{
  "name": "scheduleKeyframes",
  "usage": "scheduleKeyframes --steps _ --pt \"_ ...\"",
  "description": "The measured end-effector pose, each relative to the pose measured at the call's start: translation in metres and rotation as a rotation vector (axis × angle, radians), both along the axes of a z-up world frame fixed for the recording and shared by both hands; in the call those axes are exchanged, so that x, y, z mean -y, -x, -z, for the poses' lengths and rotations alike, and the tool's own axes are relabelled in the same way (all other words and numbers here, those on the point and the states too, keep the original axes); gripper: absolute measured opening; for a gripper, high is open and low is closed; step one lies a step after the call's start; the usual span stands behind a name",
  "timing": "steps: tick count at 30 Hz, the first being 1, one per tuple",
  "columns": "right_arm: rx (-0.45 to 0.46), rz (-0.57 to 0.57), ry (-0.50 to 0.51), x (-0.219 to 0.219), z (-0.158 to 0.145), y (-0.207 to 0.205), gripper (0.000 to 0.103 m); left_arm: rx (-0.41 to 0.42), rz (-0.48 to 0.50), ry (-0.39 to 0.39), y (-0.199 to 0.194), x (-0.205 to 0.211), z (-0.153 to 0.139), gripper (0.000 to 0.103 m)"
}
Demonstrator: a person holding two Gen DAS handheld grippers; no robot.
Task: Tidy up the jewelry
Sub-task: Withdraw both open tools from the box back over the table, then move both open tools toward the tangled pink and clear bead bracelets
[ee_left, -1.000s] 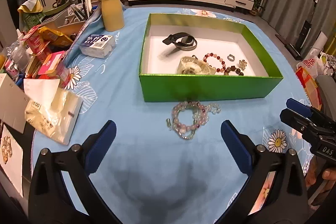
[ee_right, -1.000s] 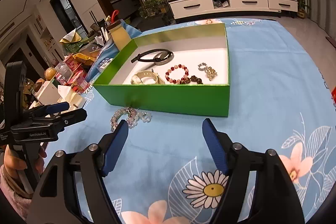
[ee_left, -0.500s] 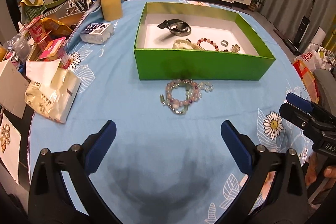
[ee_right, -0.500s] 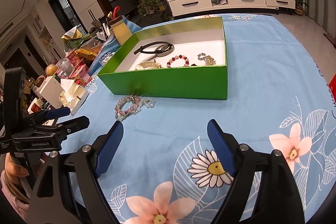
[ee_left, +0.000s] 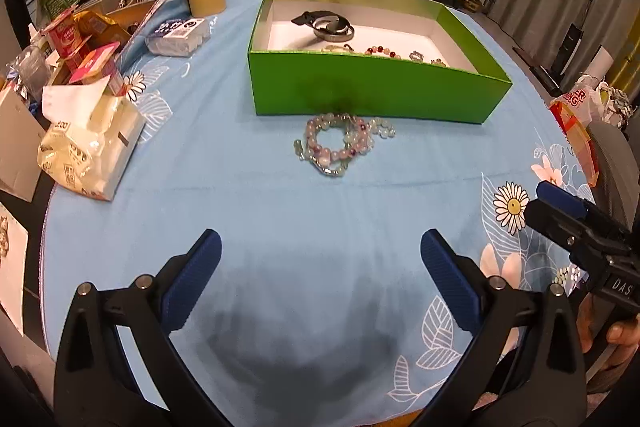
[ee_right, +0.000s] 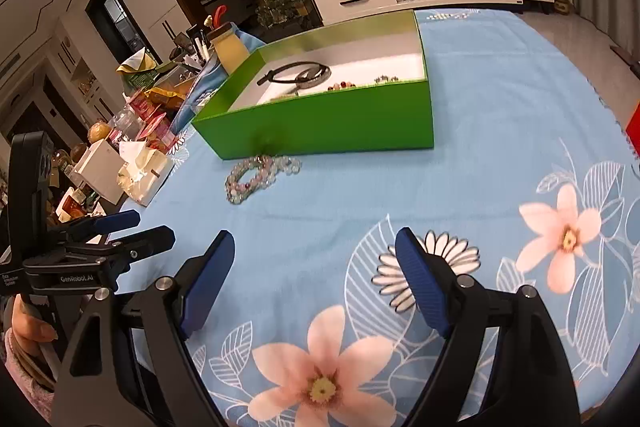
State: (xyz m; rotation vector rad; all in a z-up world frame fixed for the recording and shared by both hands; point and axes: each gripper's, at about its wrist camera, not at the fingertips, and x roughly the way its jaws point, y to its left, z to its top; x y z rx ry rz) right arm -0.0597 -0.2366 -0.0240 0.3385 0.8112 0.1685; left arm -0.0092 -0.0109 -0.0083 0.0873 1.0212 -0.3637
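While both tongs are hanging over the near edge of the bench (ee_left: 248,187), the left tongs (ee_left: 320,279) are gaping wide with nothing between the blue pads, and the right tongs (ee_right: 316,275) are standing equally wide and empty. A tangle of pale bead bracelets (ee_left: 340,143) is lying on the blue floral cloth, just beside the near wall of the green box (ee_left: 372,95). Inside the box a black-strapped watch (ee_left: 324,25), a red bead bracelet (ee_left: 382,51) and some small pieces are resting on the white floor. Snack packets (ee_left: 88,39) are crowding the bench's left edge.
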Motion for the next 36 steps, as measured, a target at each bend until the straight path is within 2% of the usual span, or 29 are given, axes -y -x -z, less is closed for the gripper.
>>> scheduleKeyframes --steps 15,22,36 --pt "0.038 -0.007 -0.034 -0.003 0.0 0.021 0.083 0.027 0.013 0.021 0.021 0.006 0.001 0.101" --pt "0.065 -0.01 -0.037 -0.005 0.0 0.03 0.083 0.077 0.052 0.041 0.034 0.012 -0.003 0.101" --pt "0.095 -0.001 -0.038 -0.005 -0.003 0.044 0.083 0.144 0.084 0.022 0.048 0.014 -0.01 0.101"
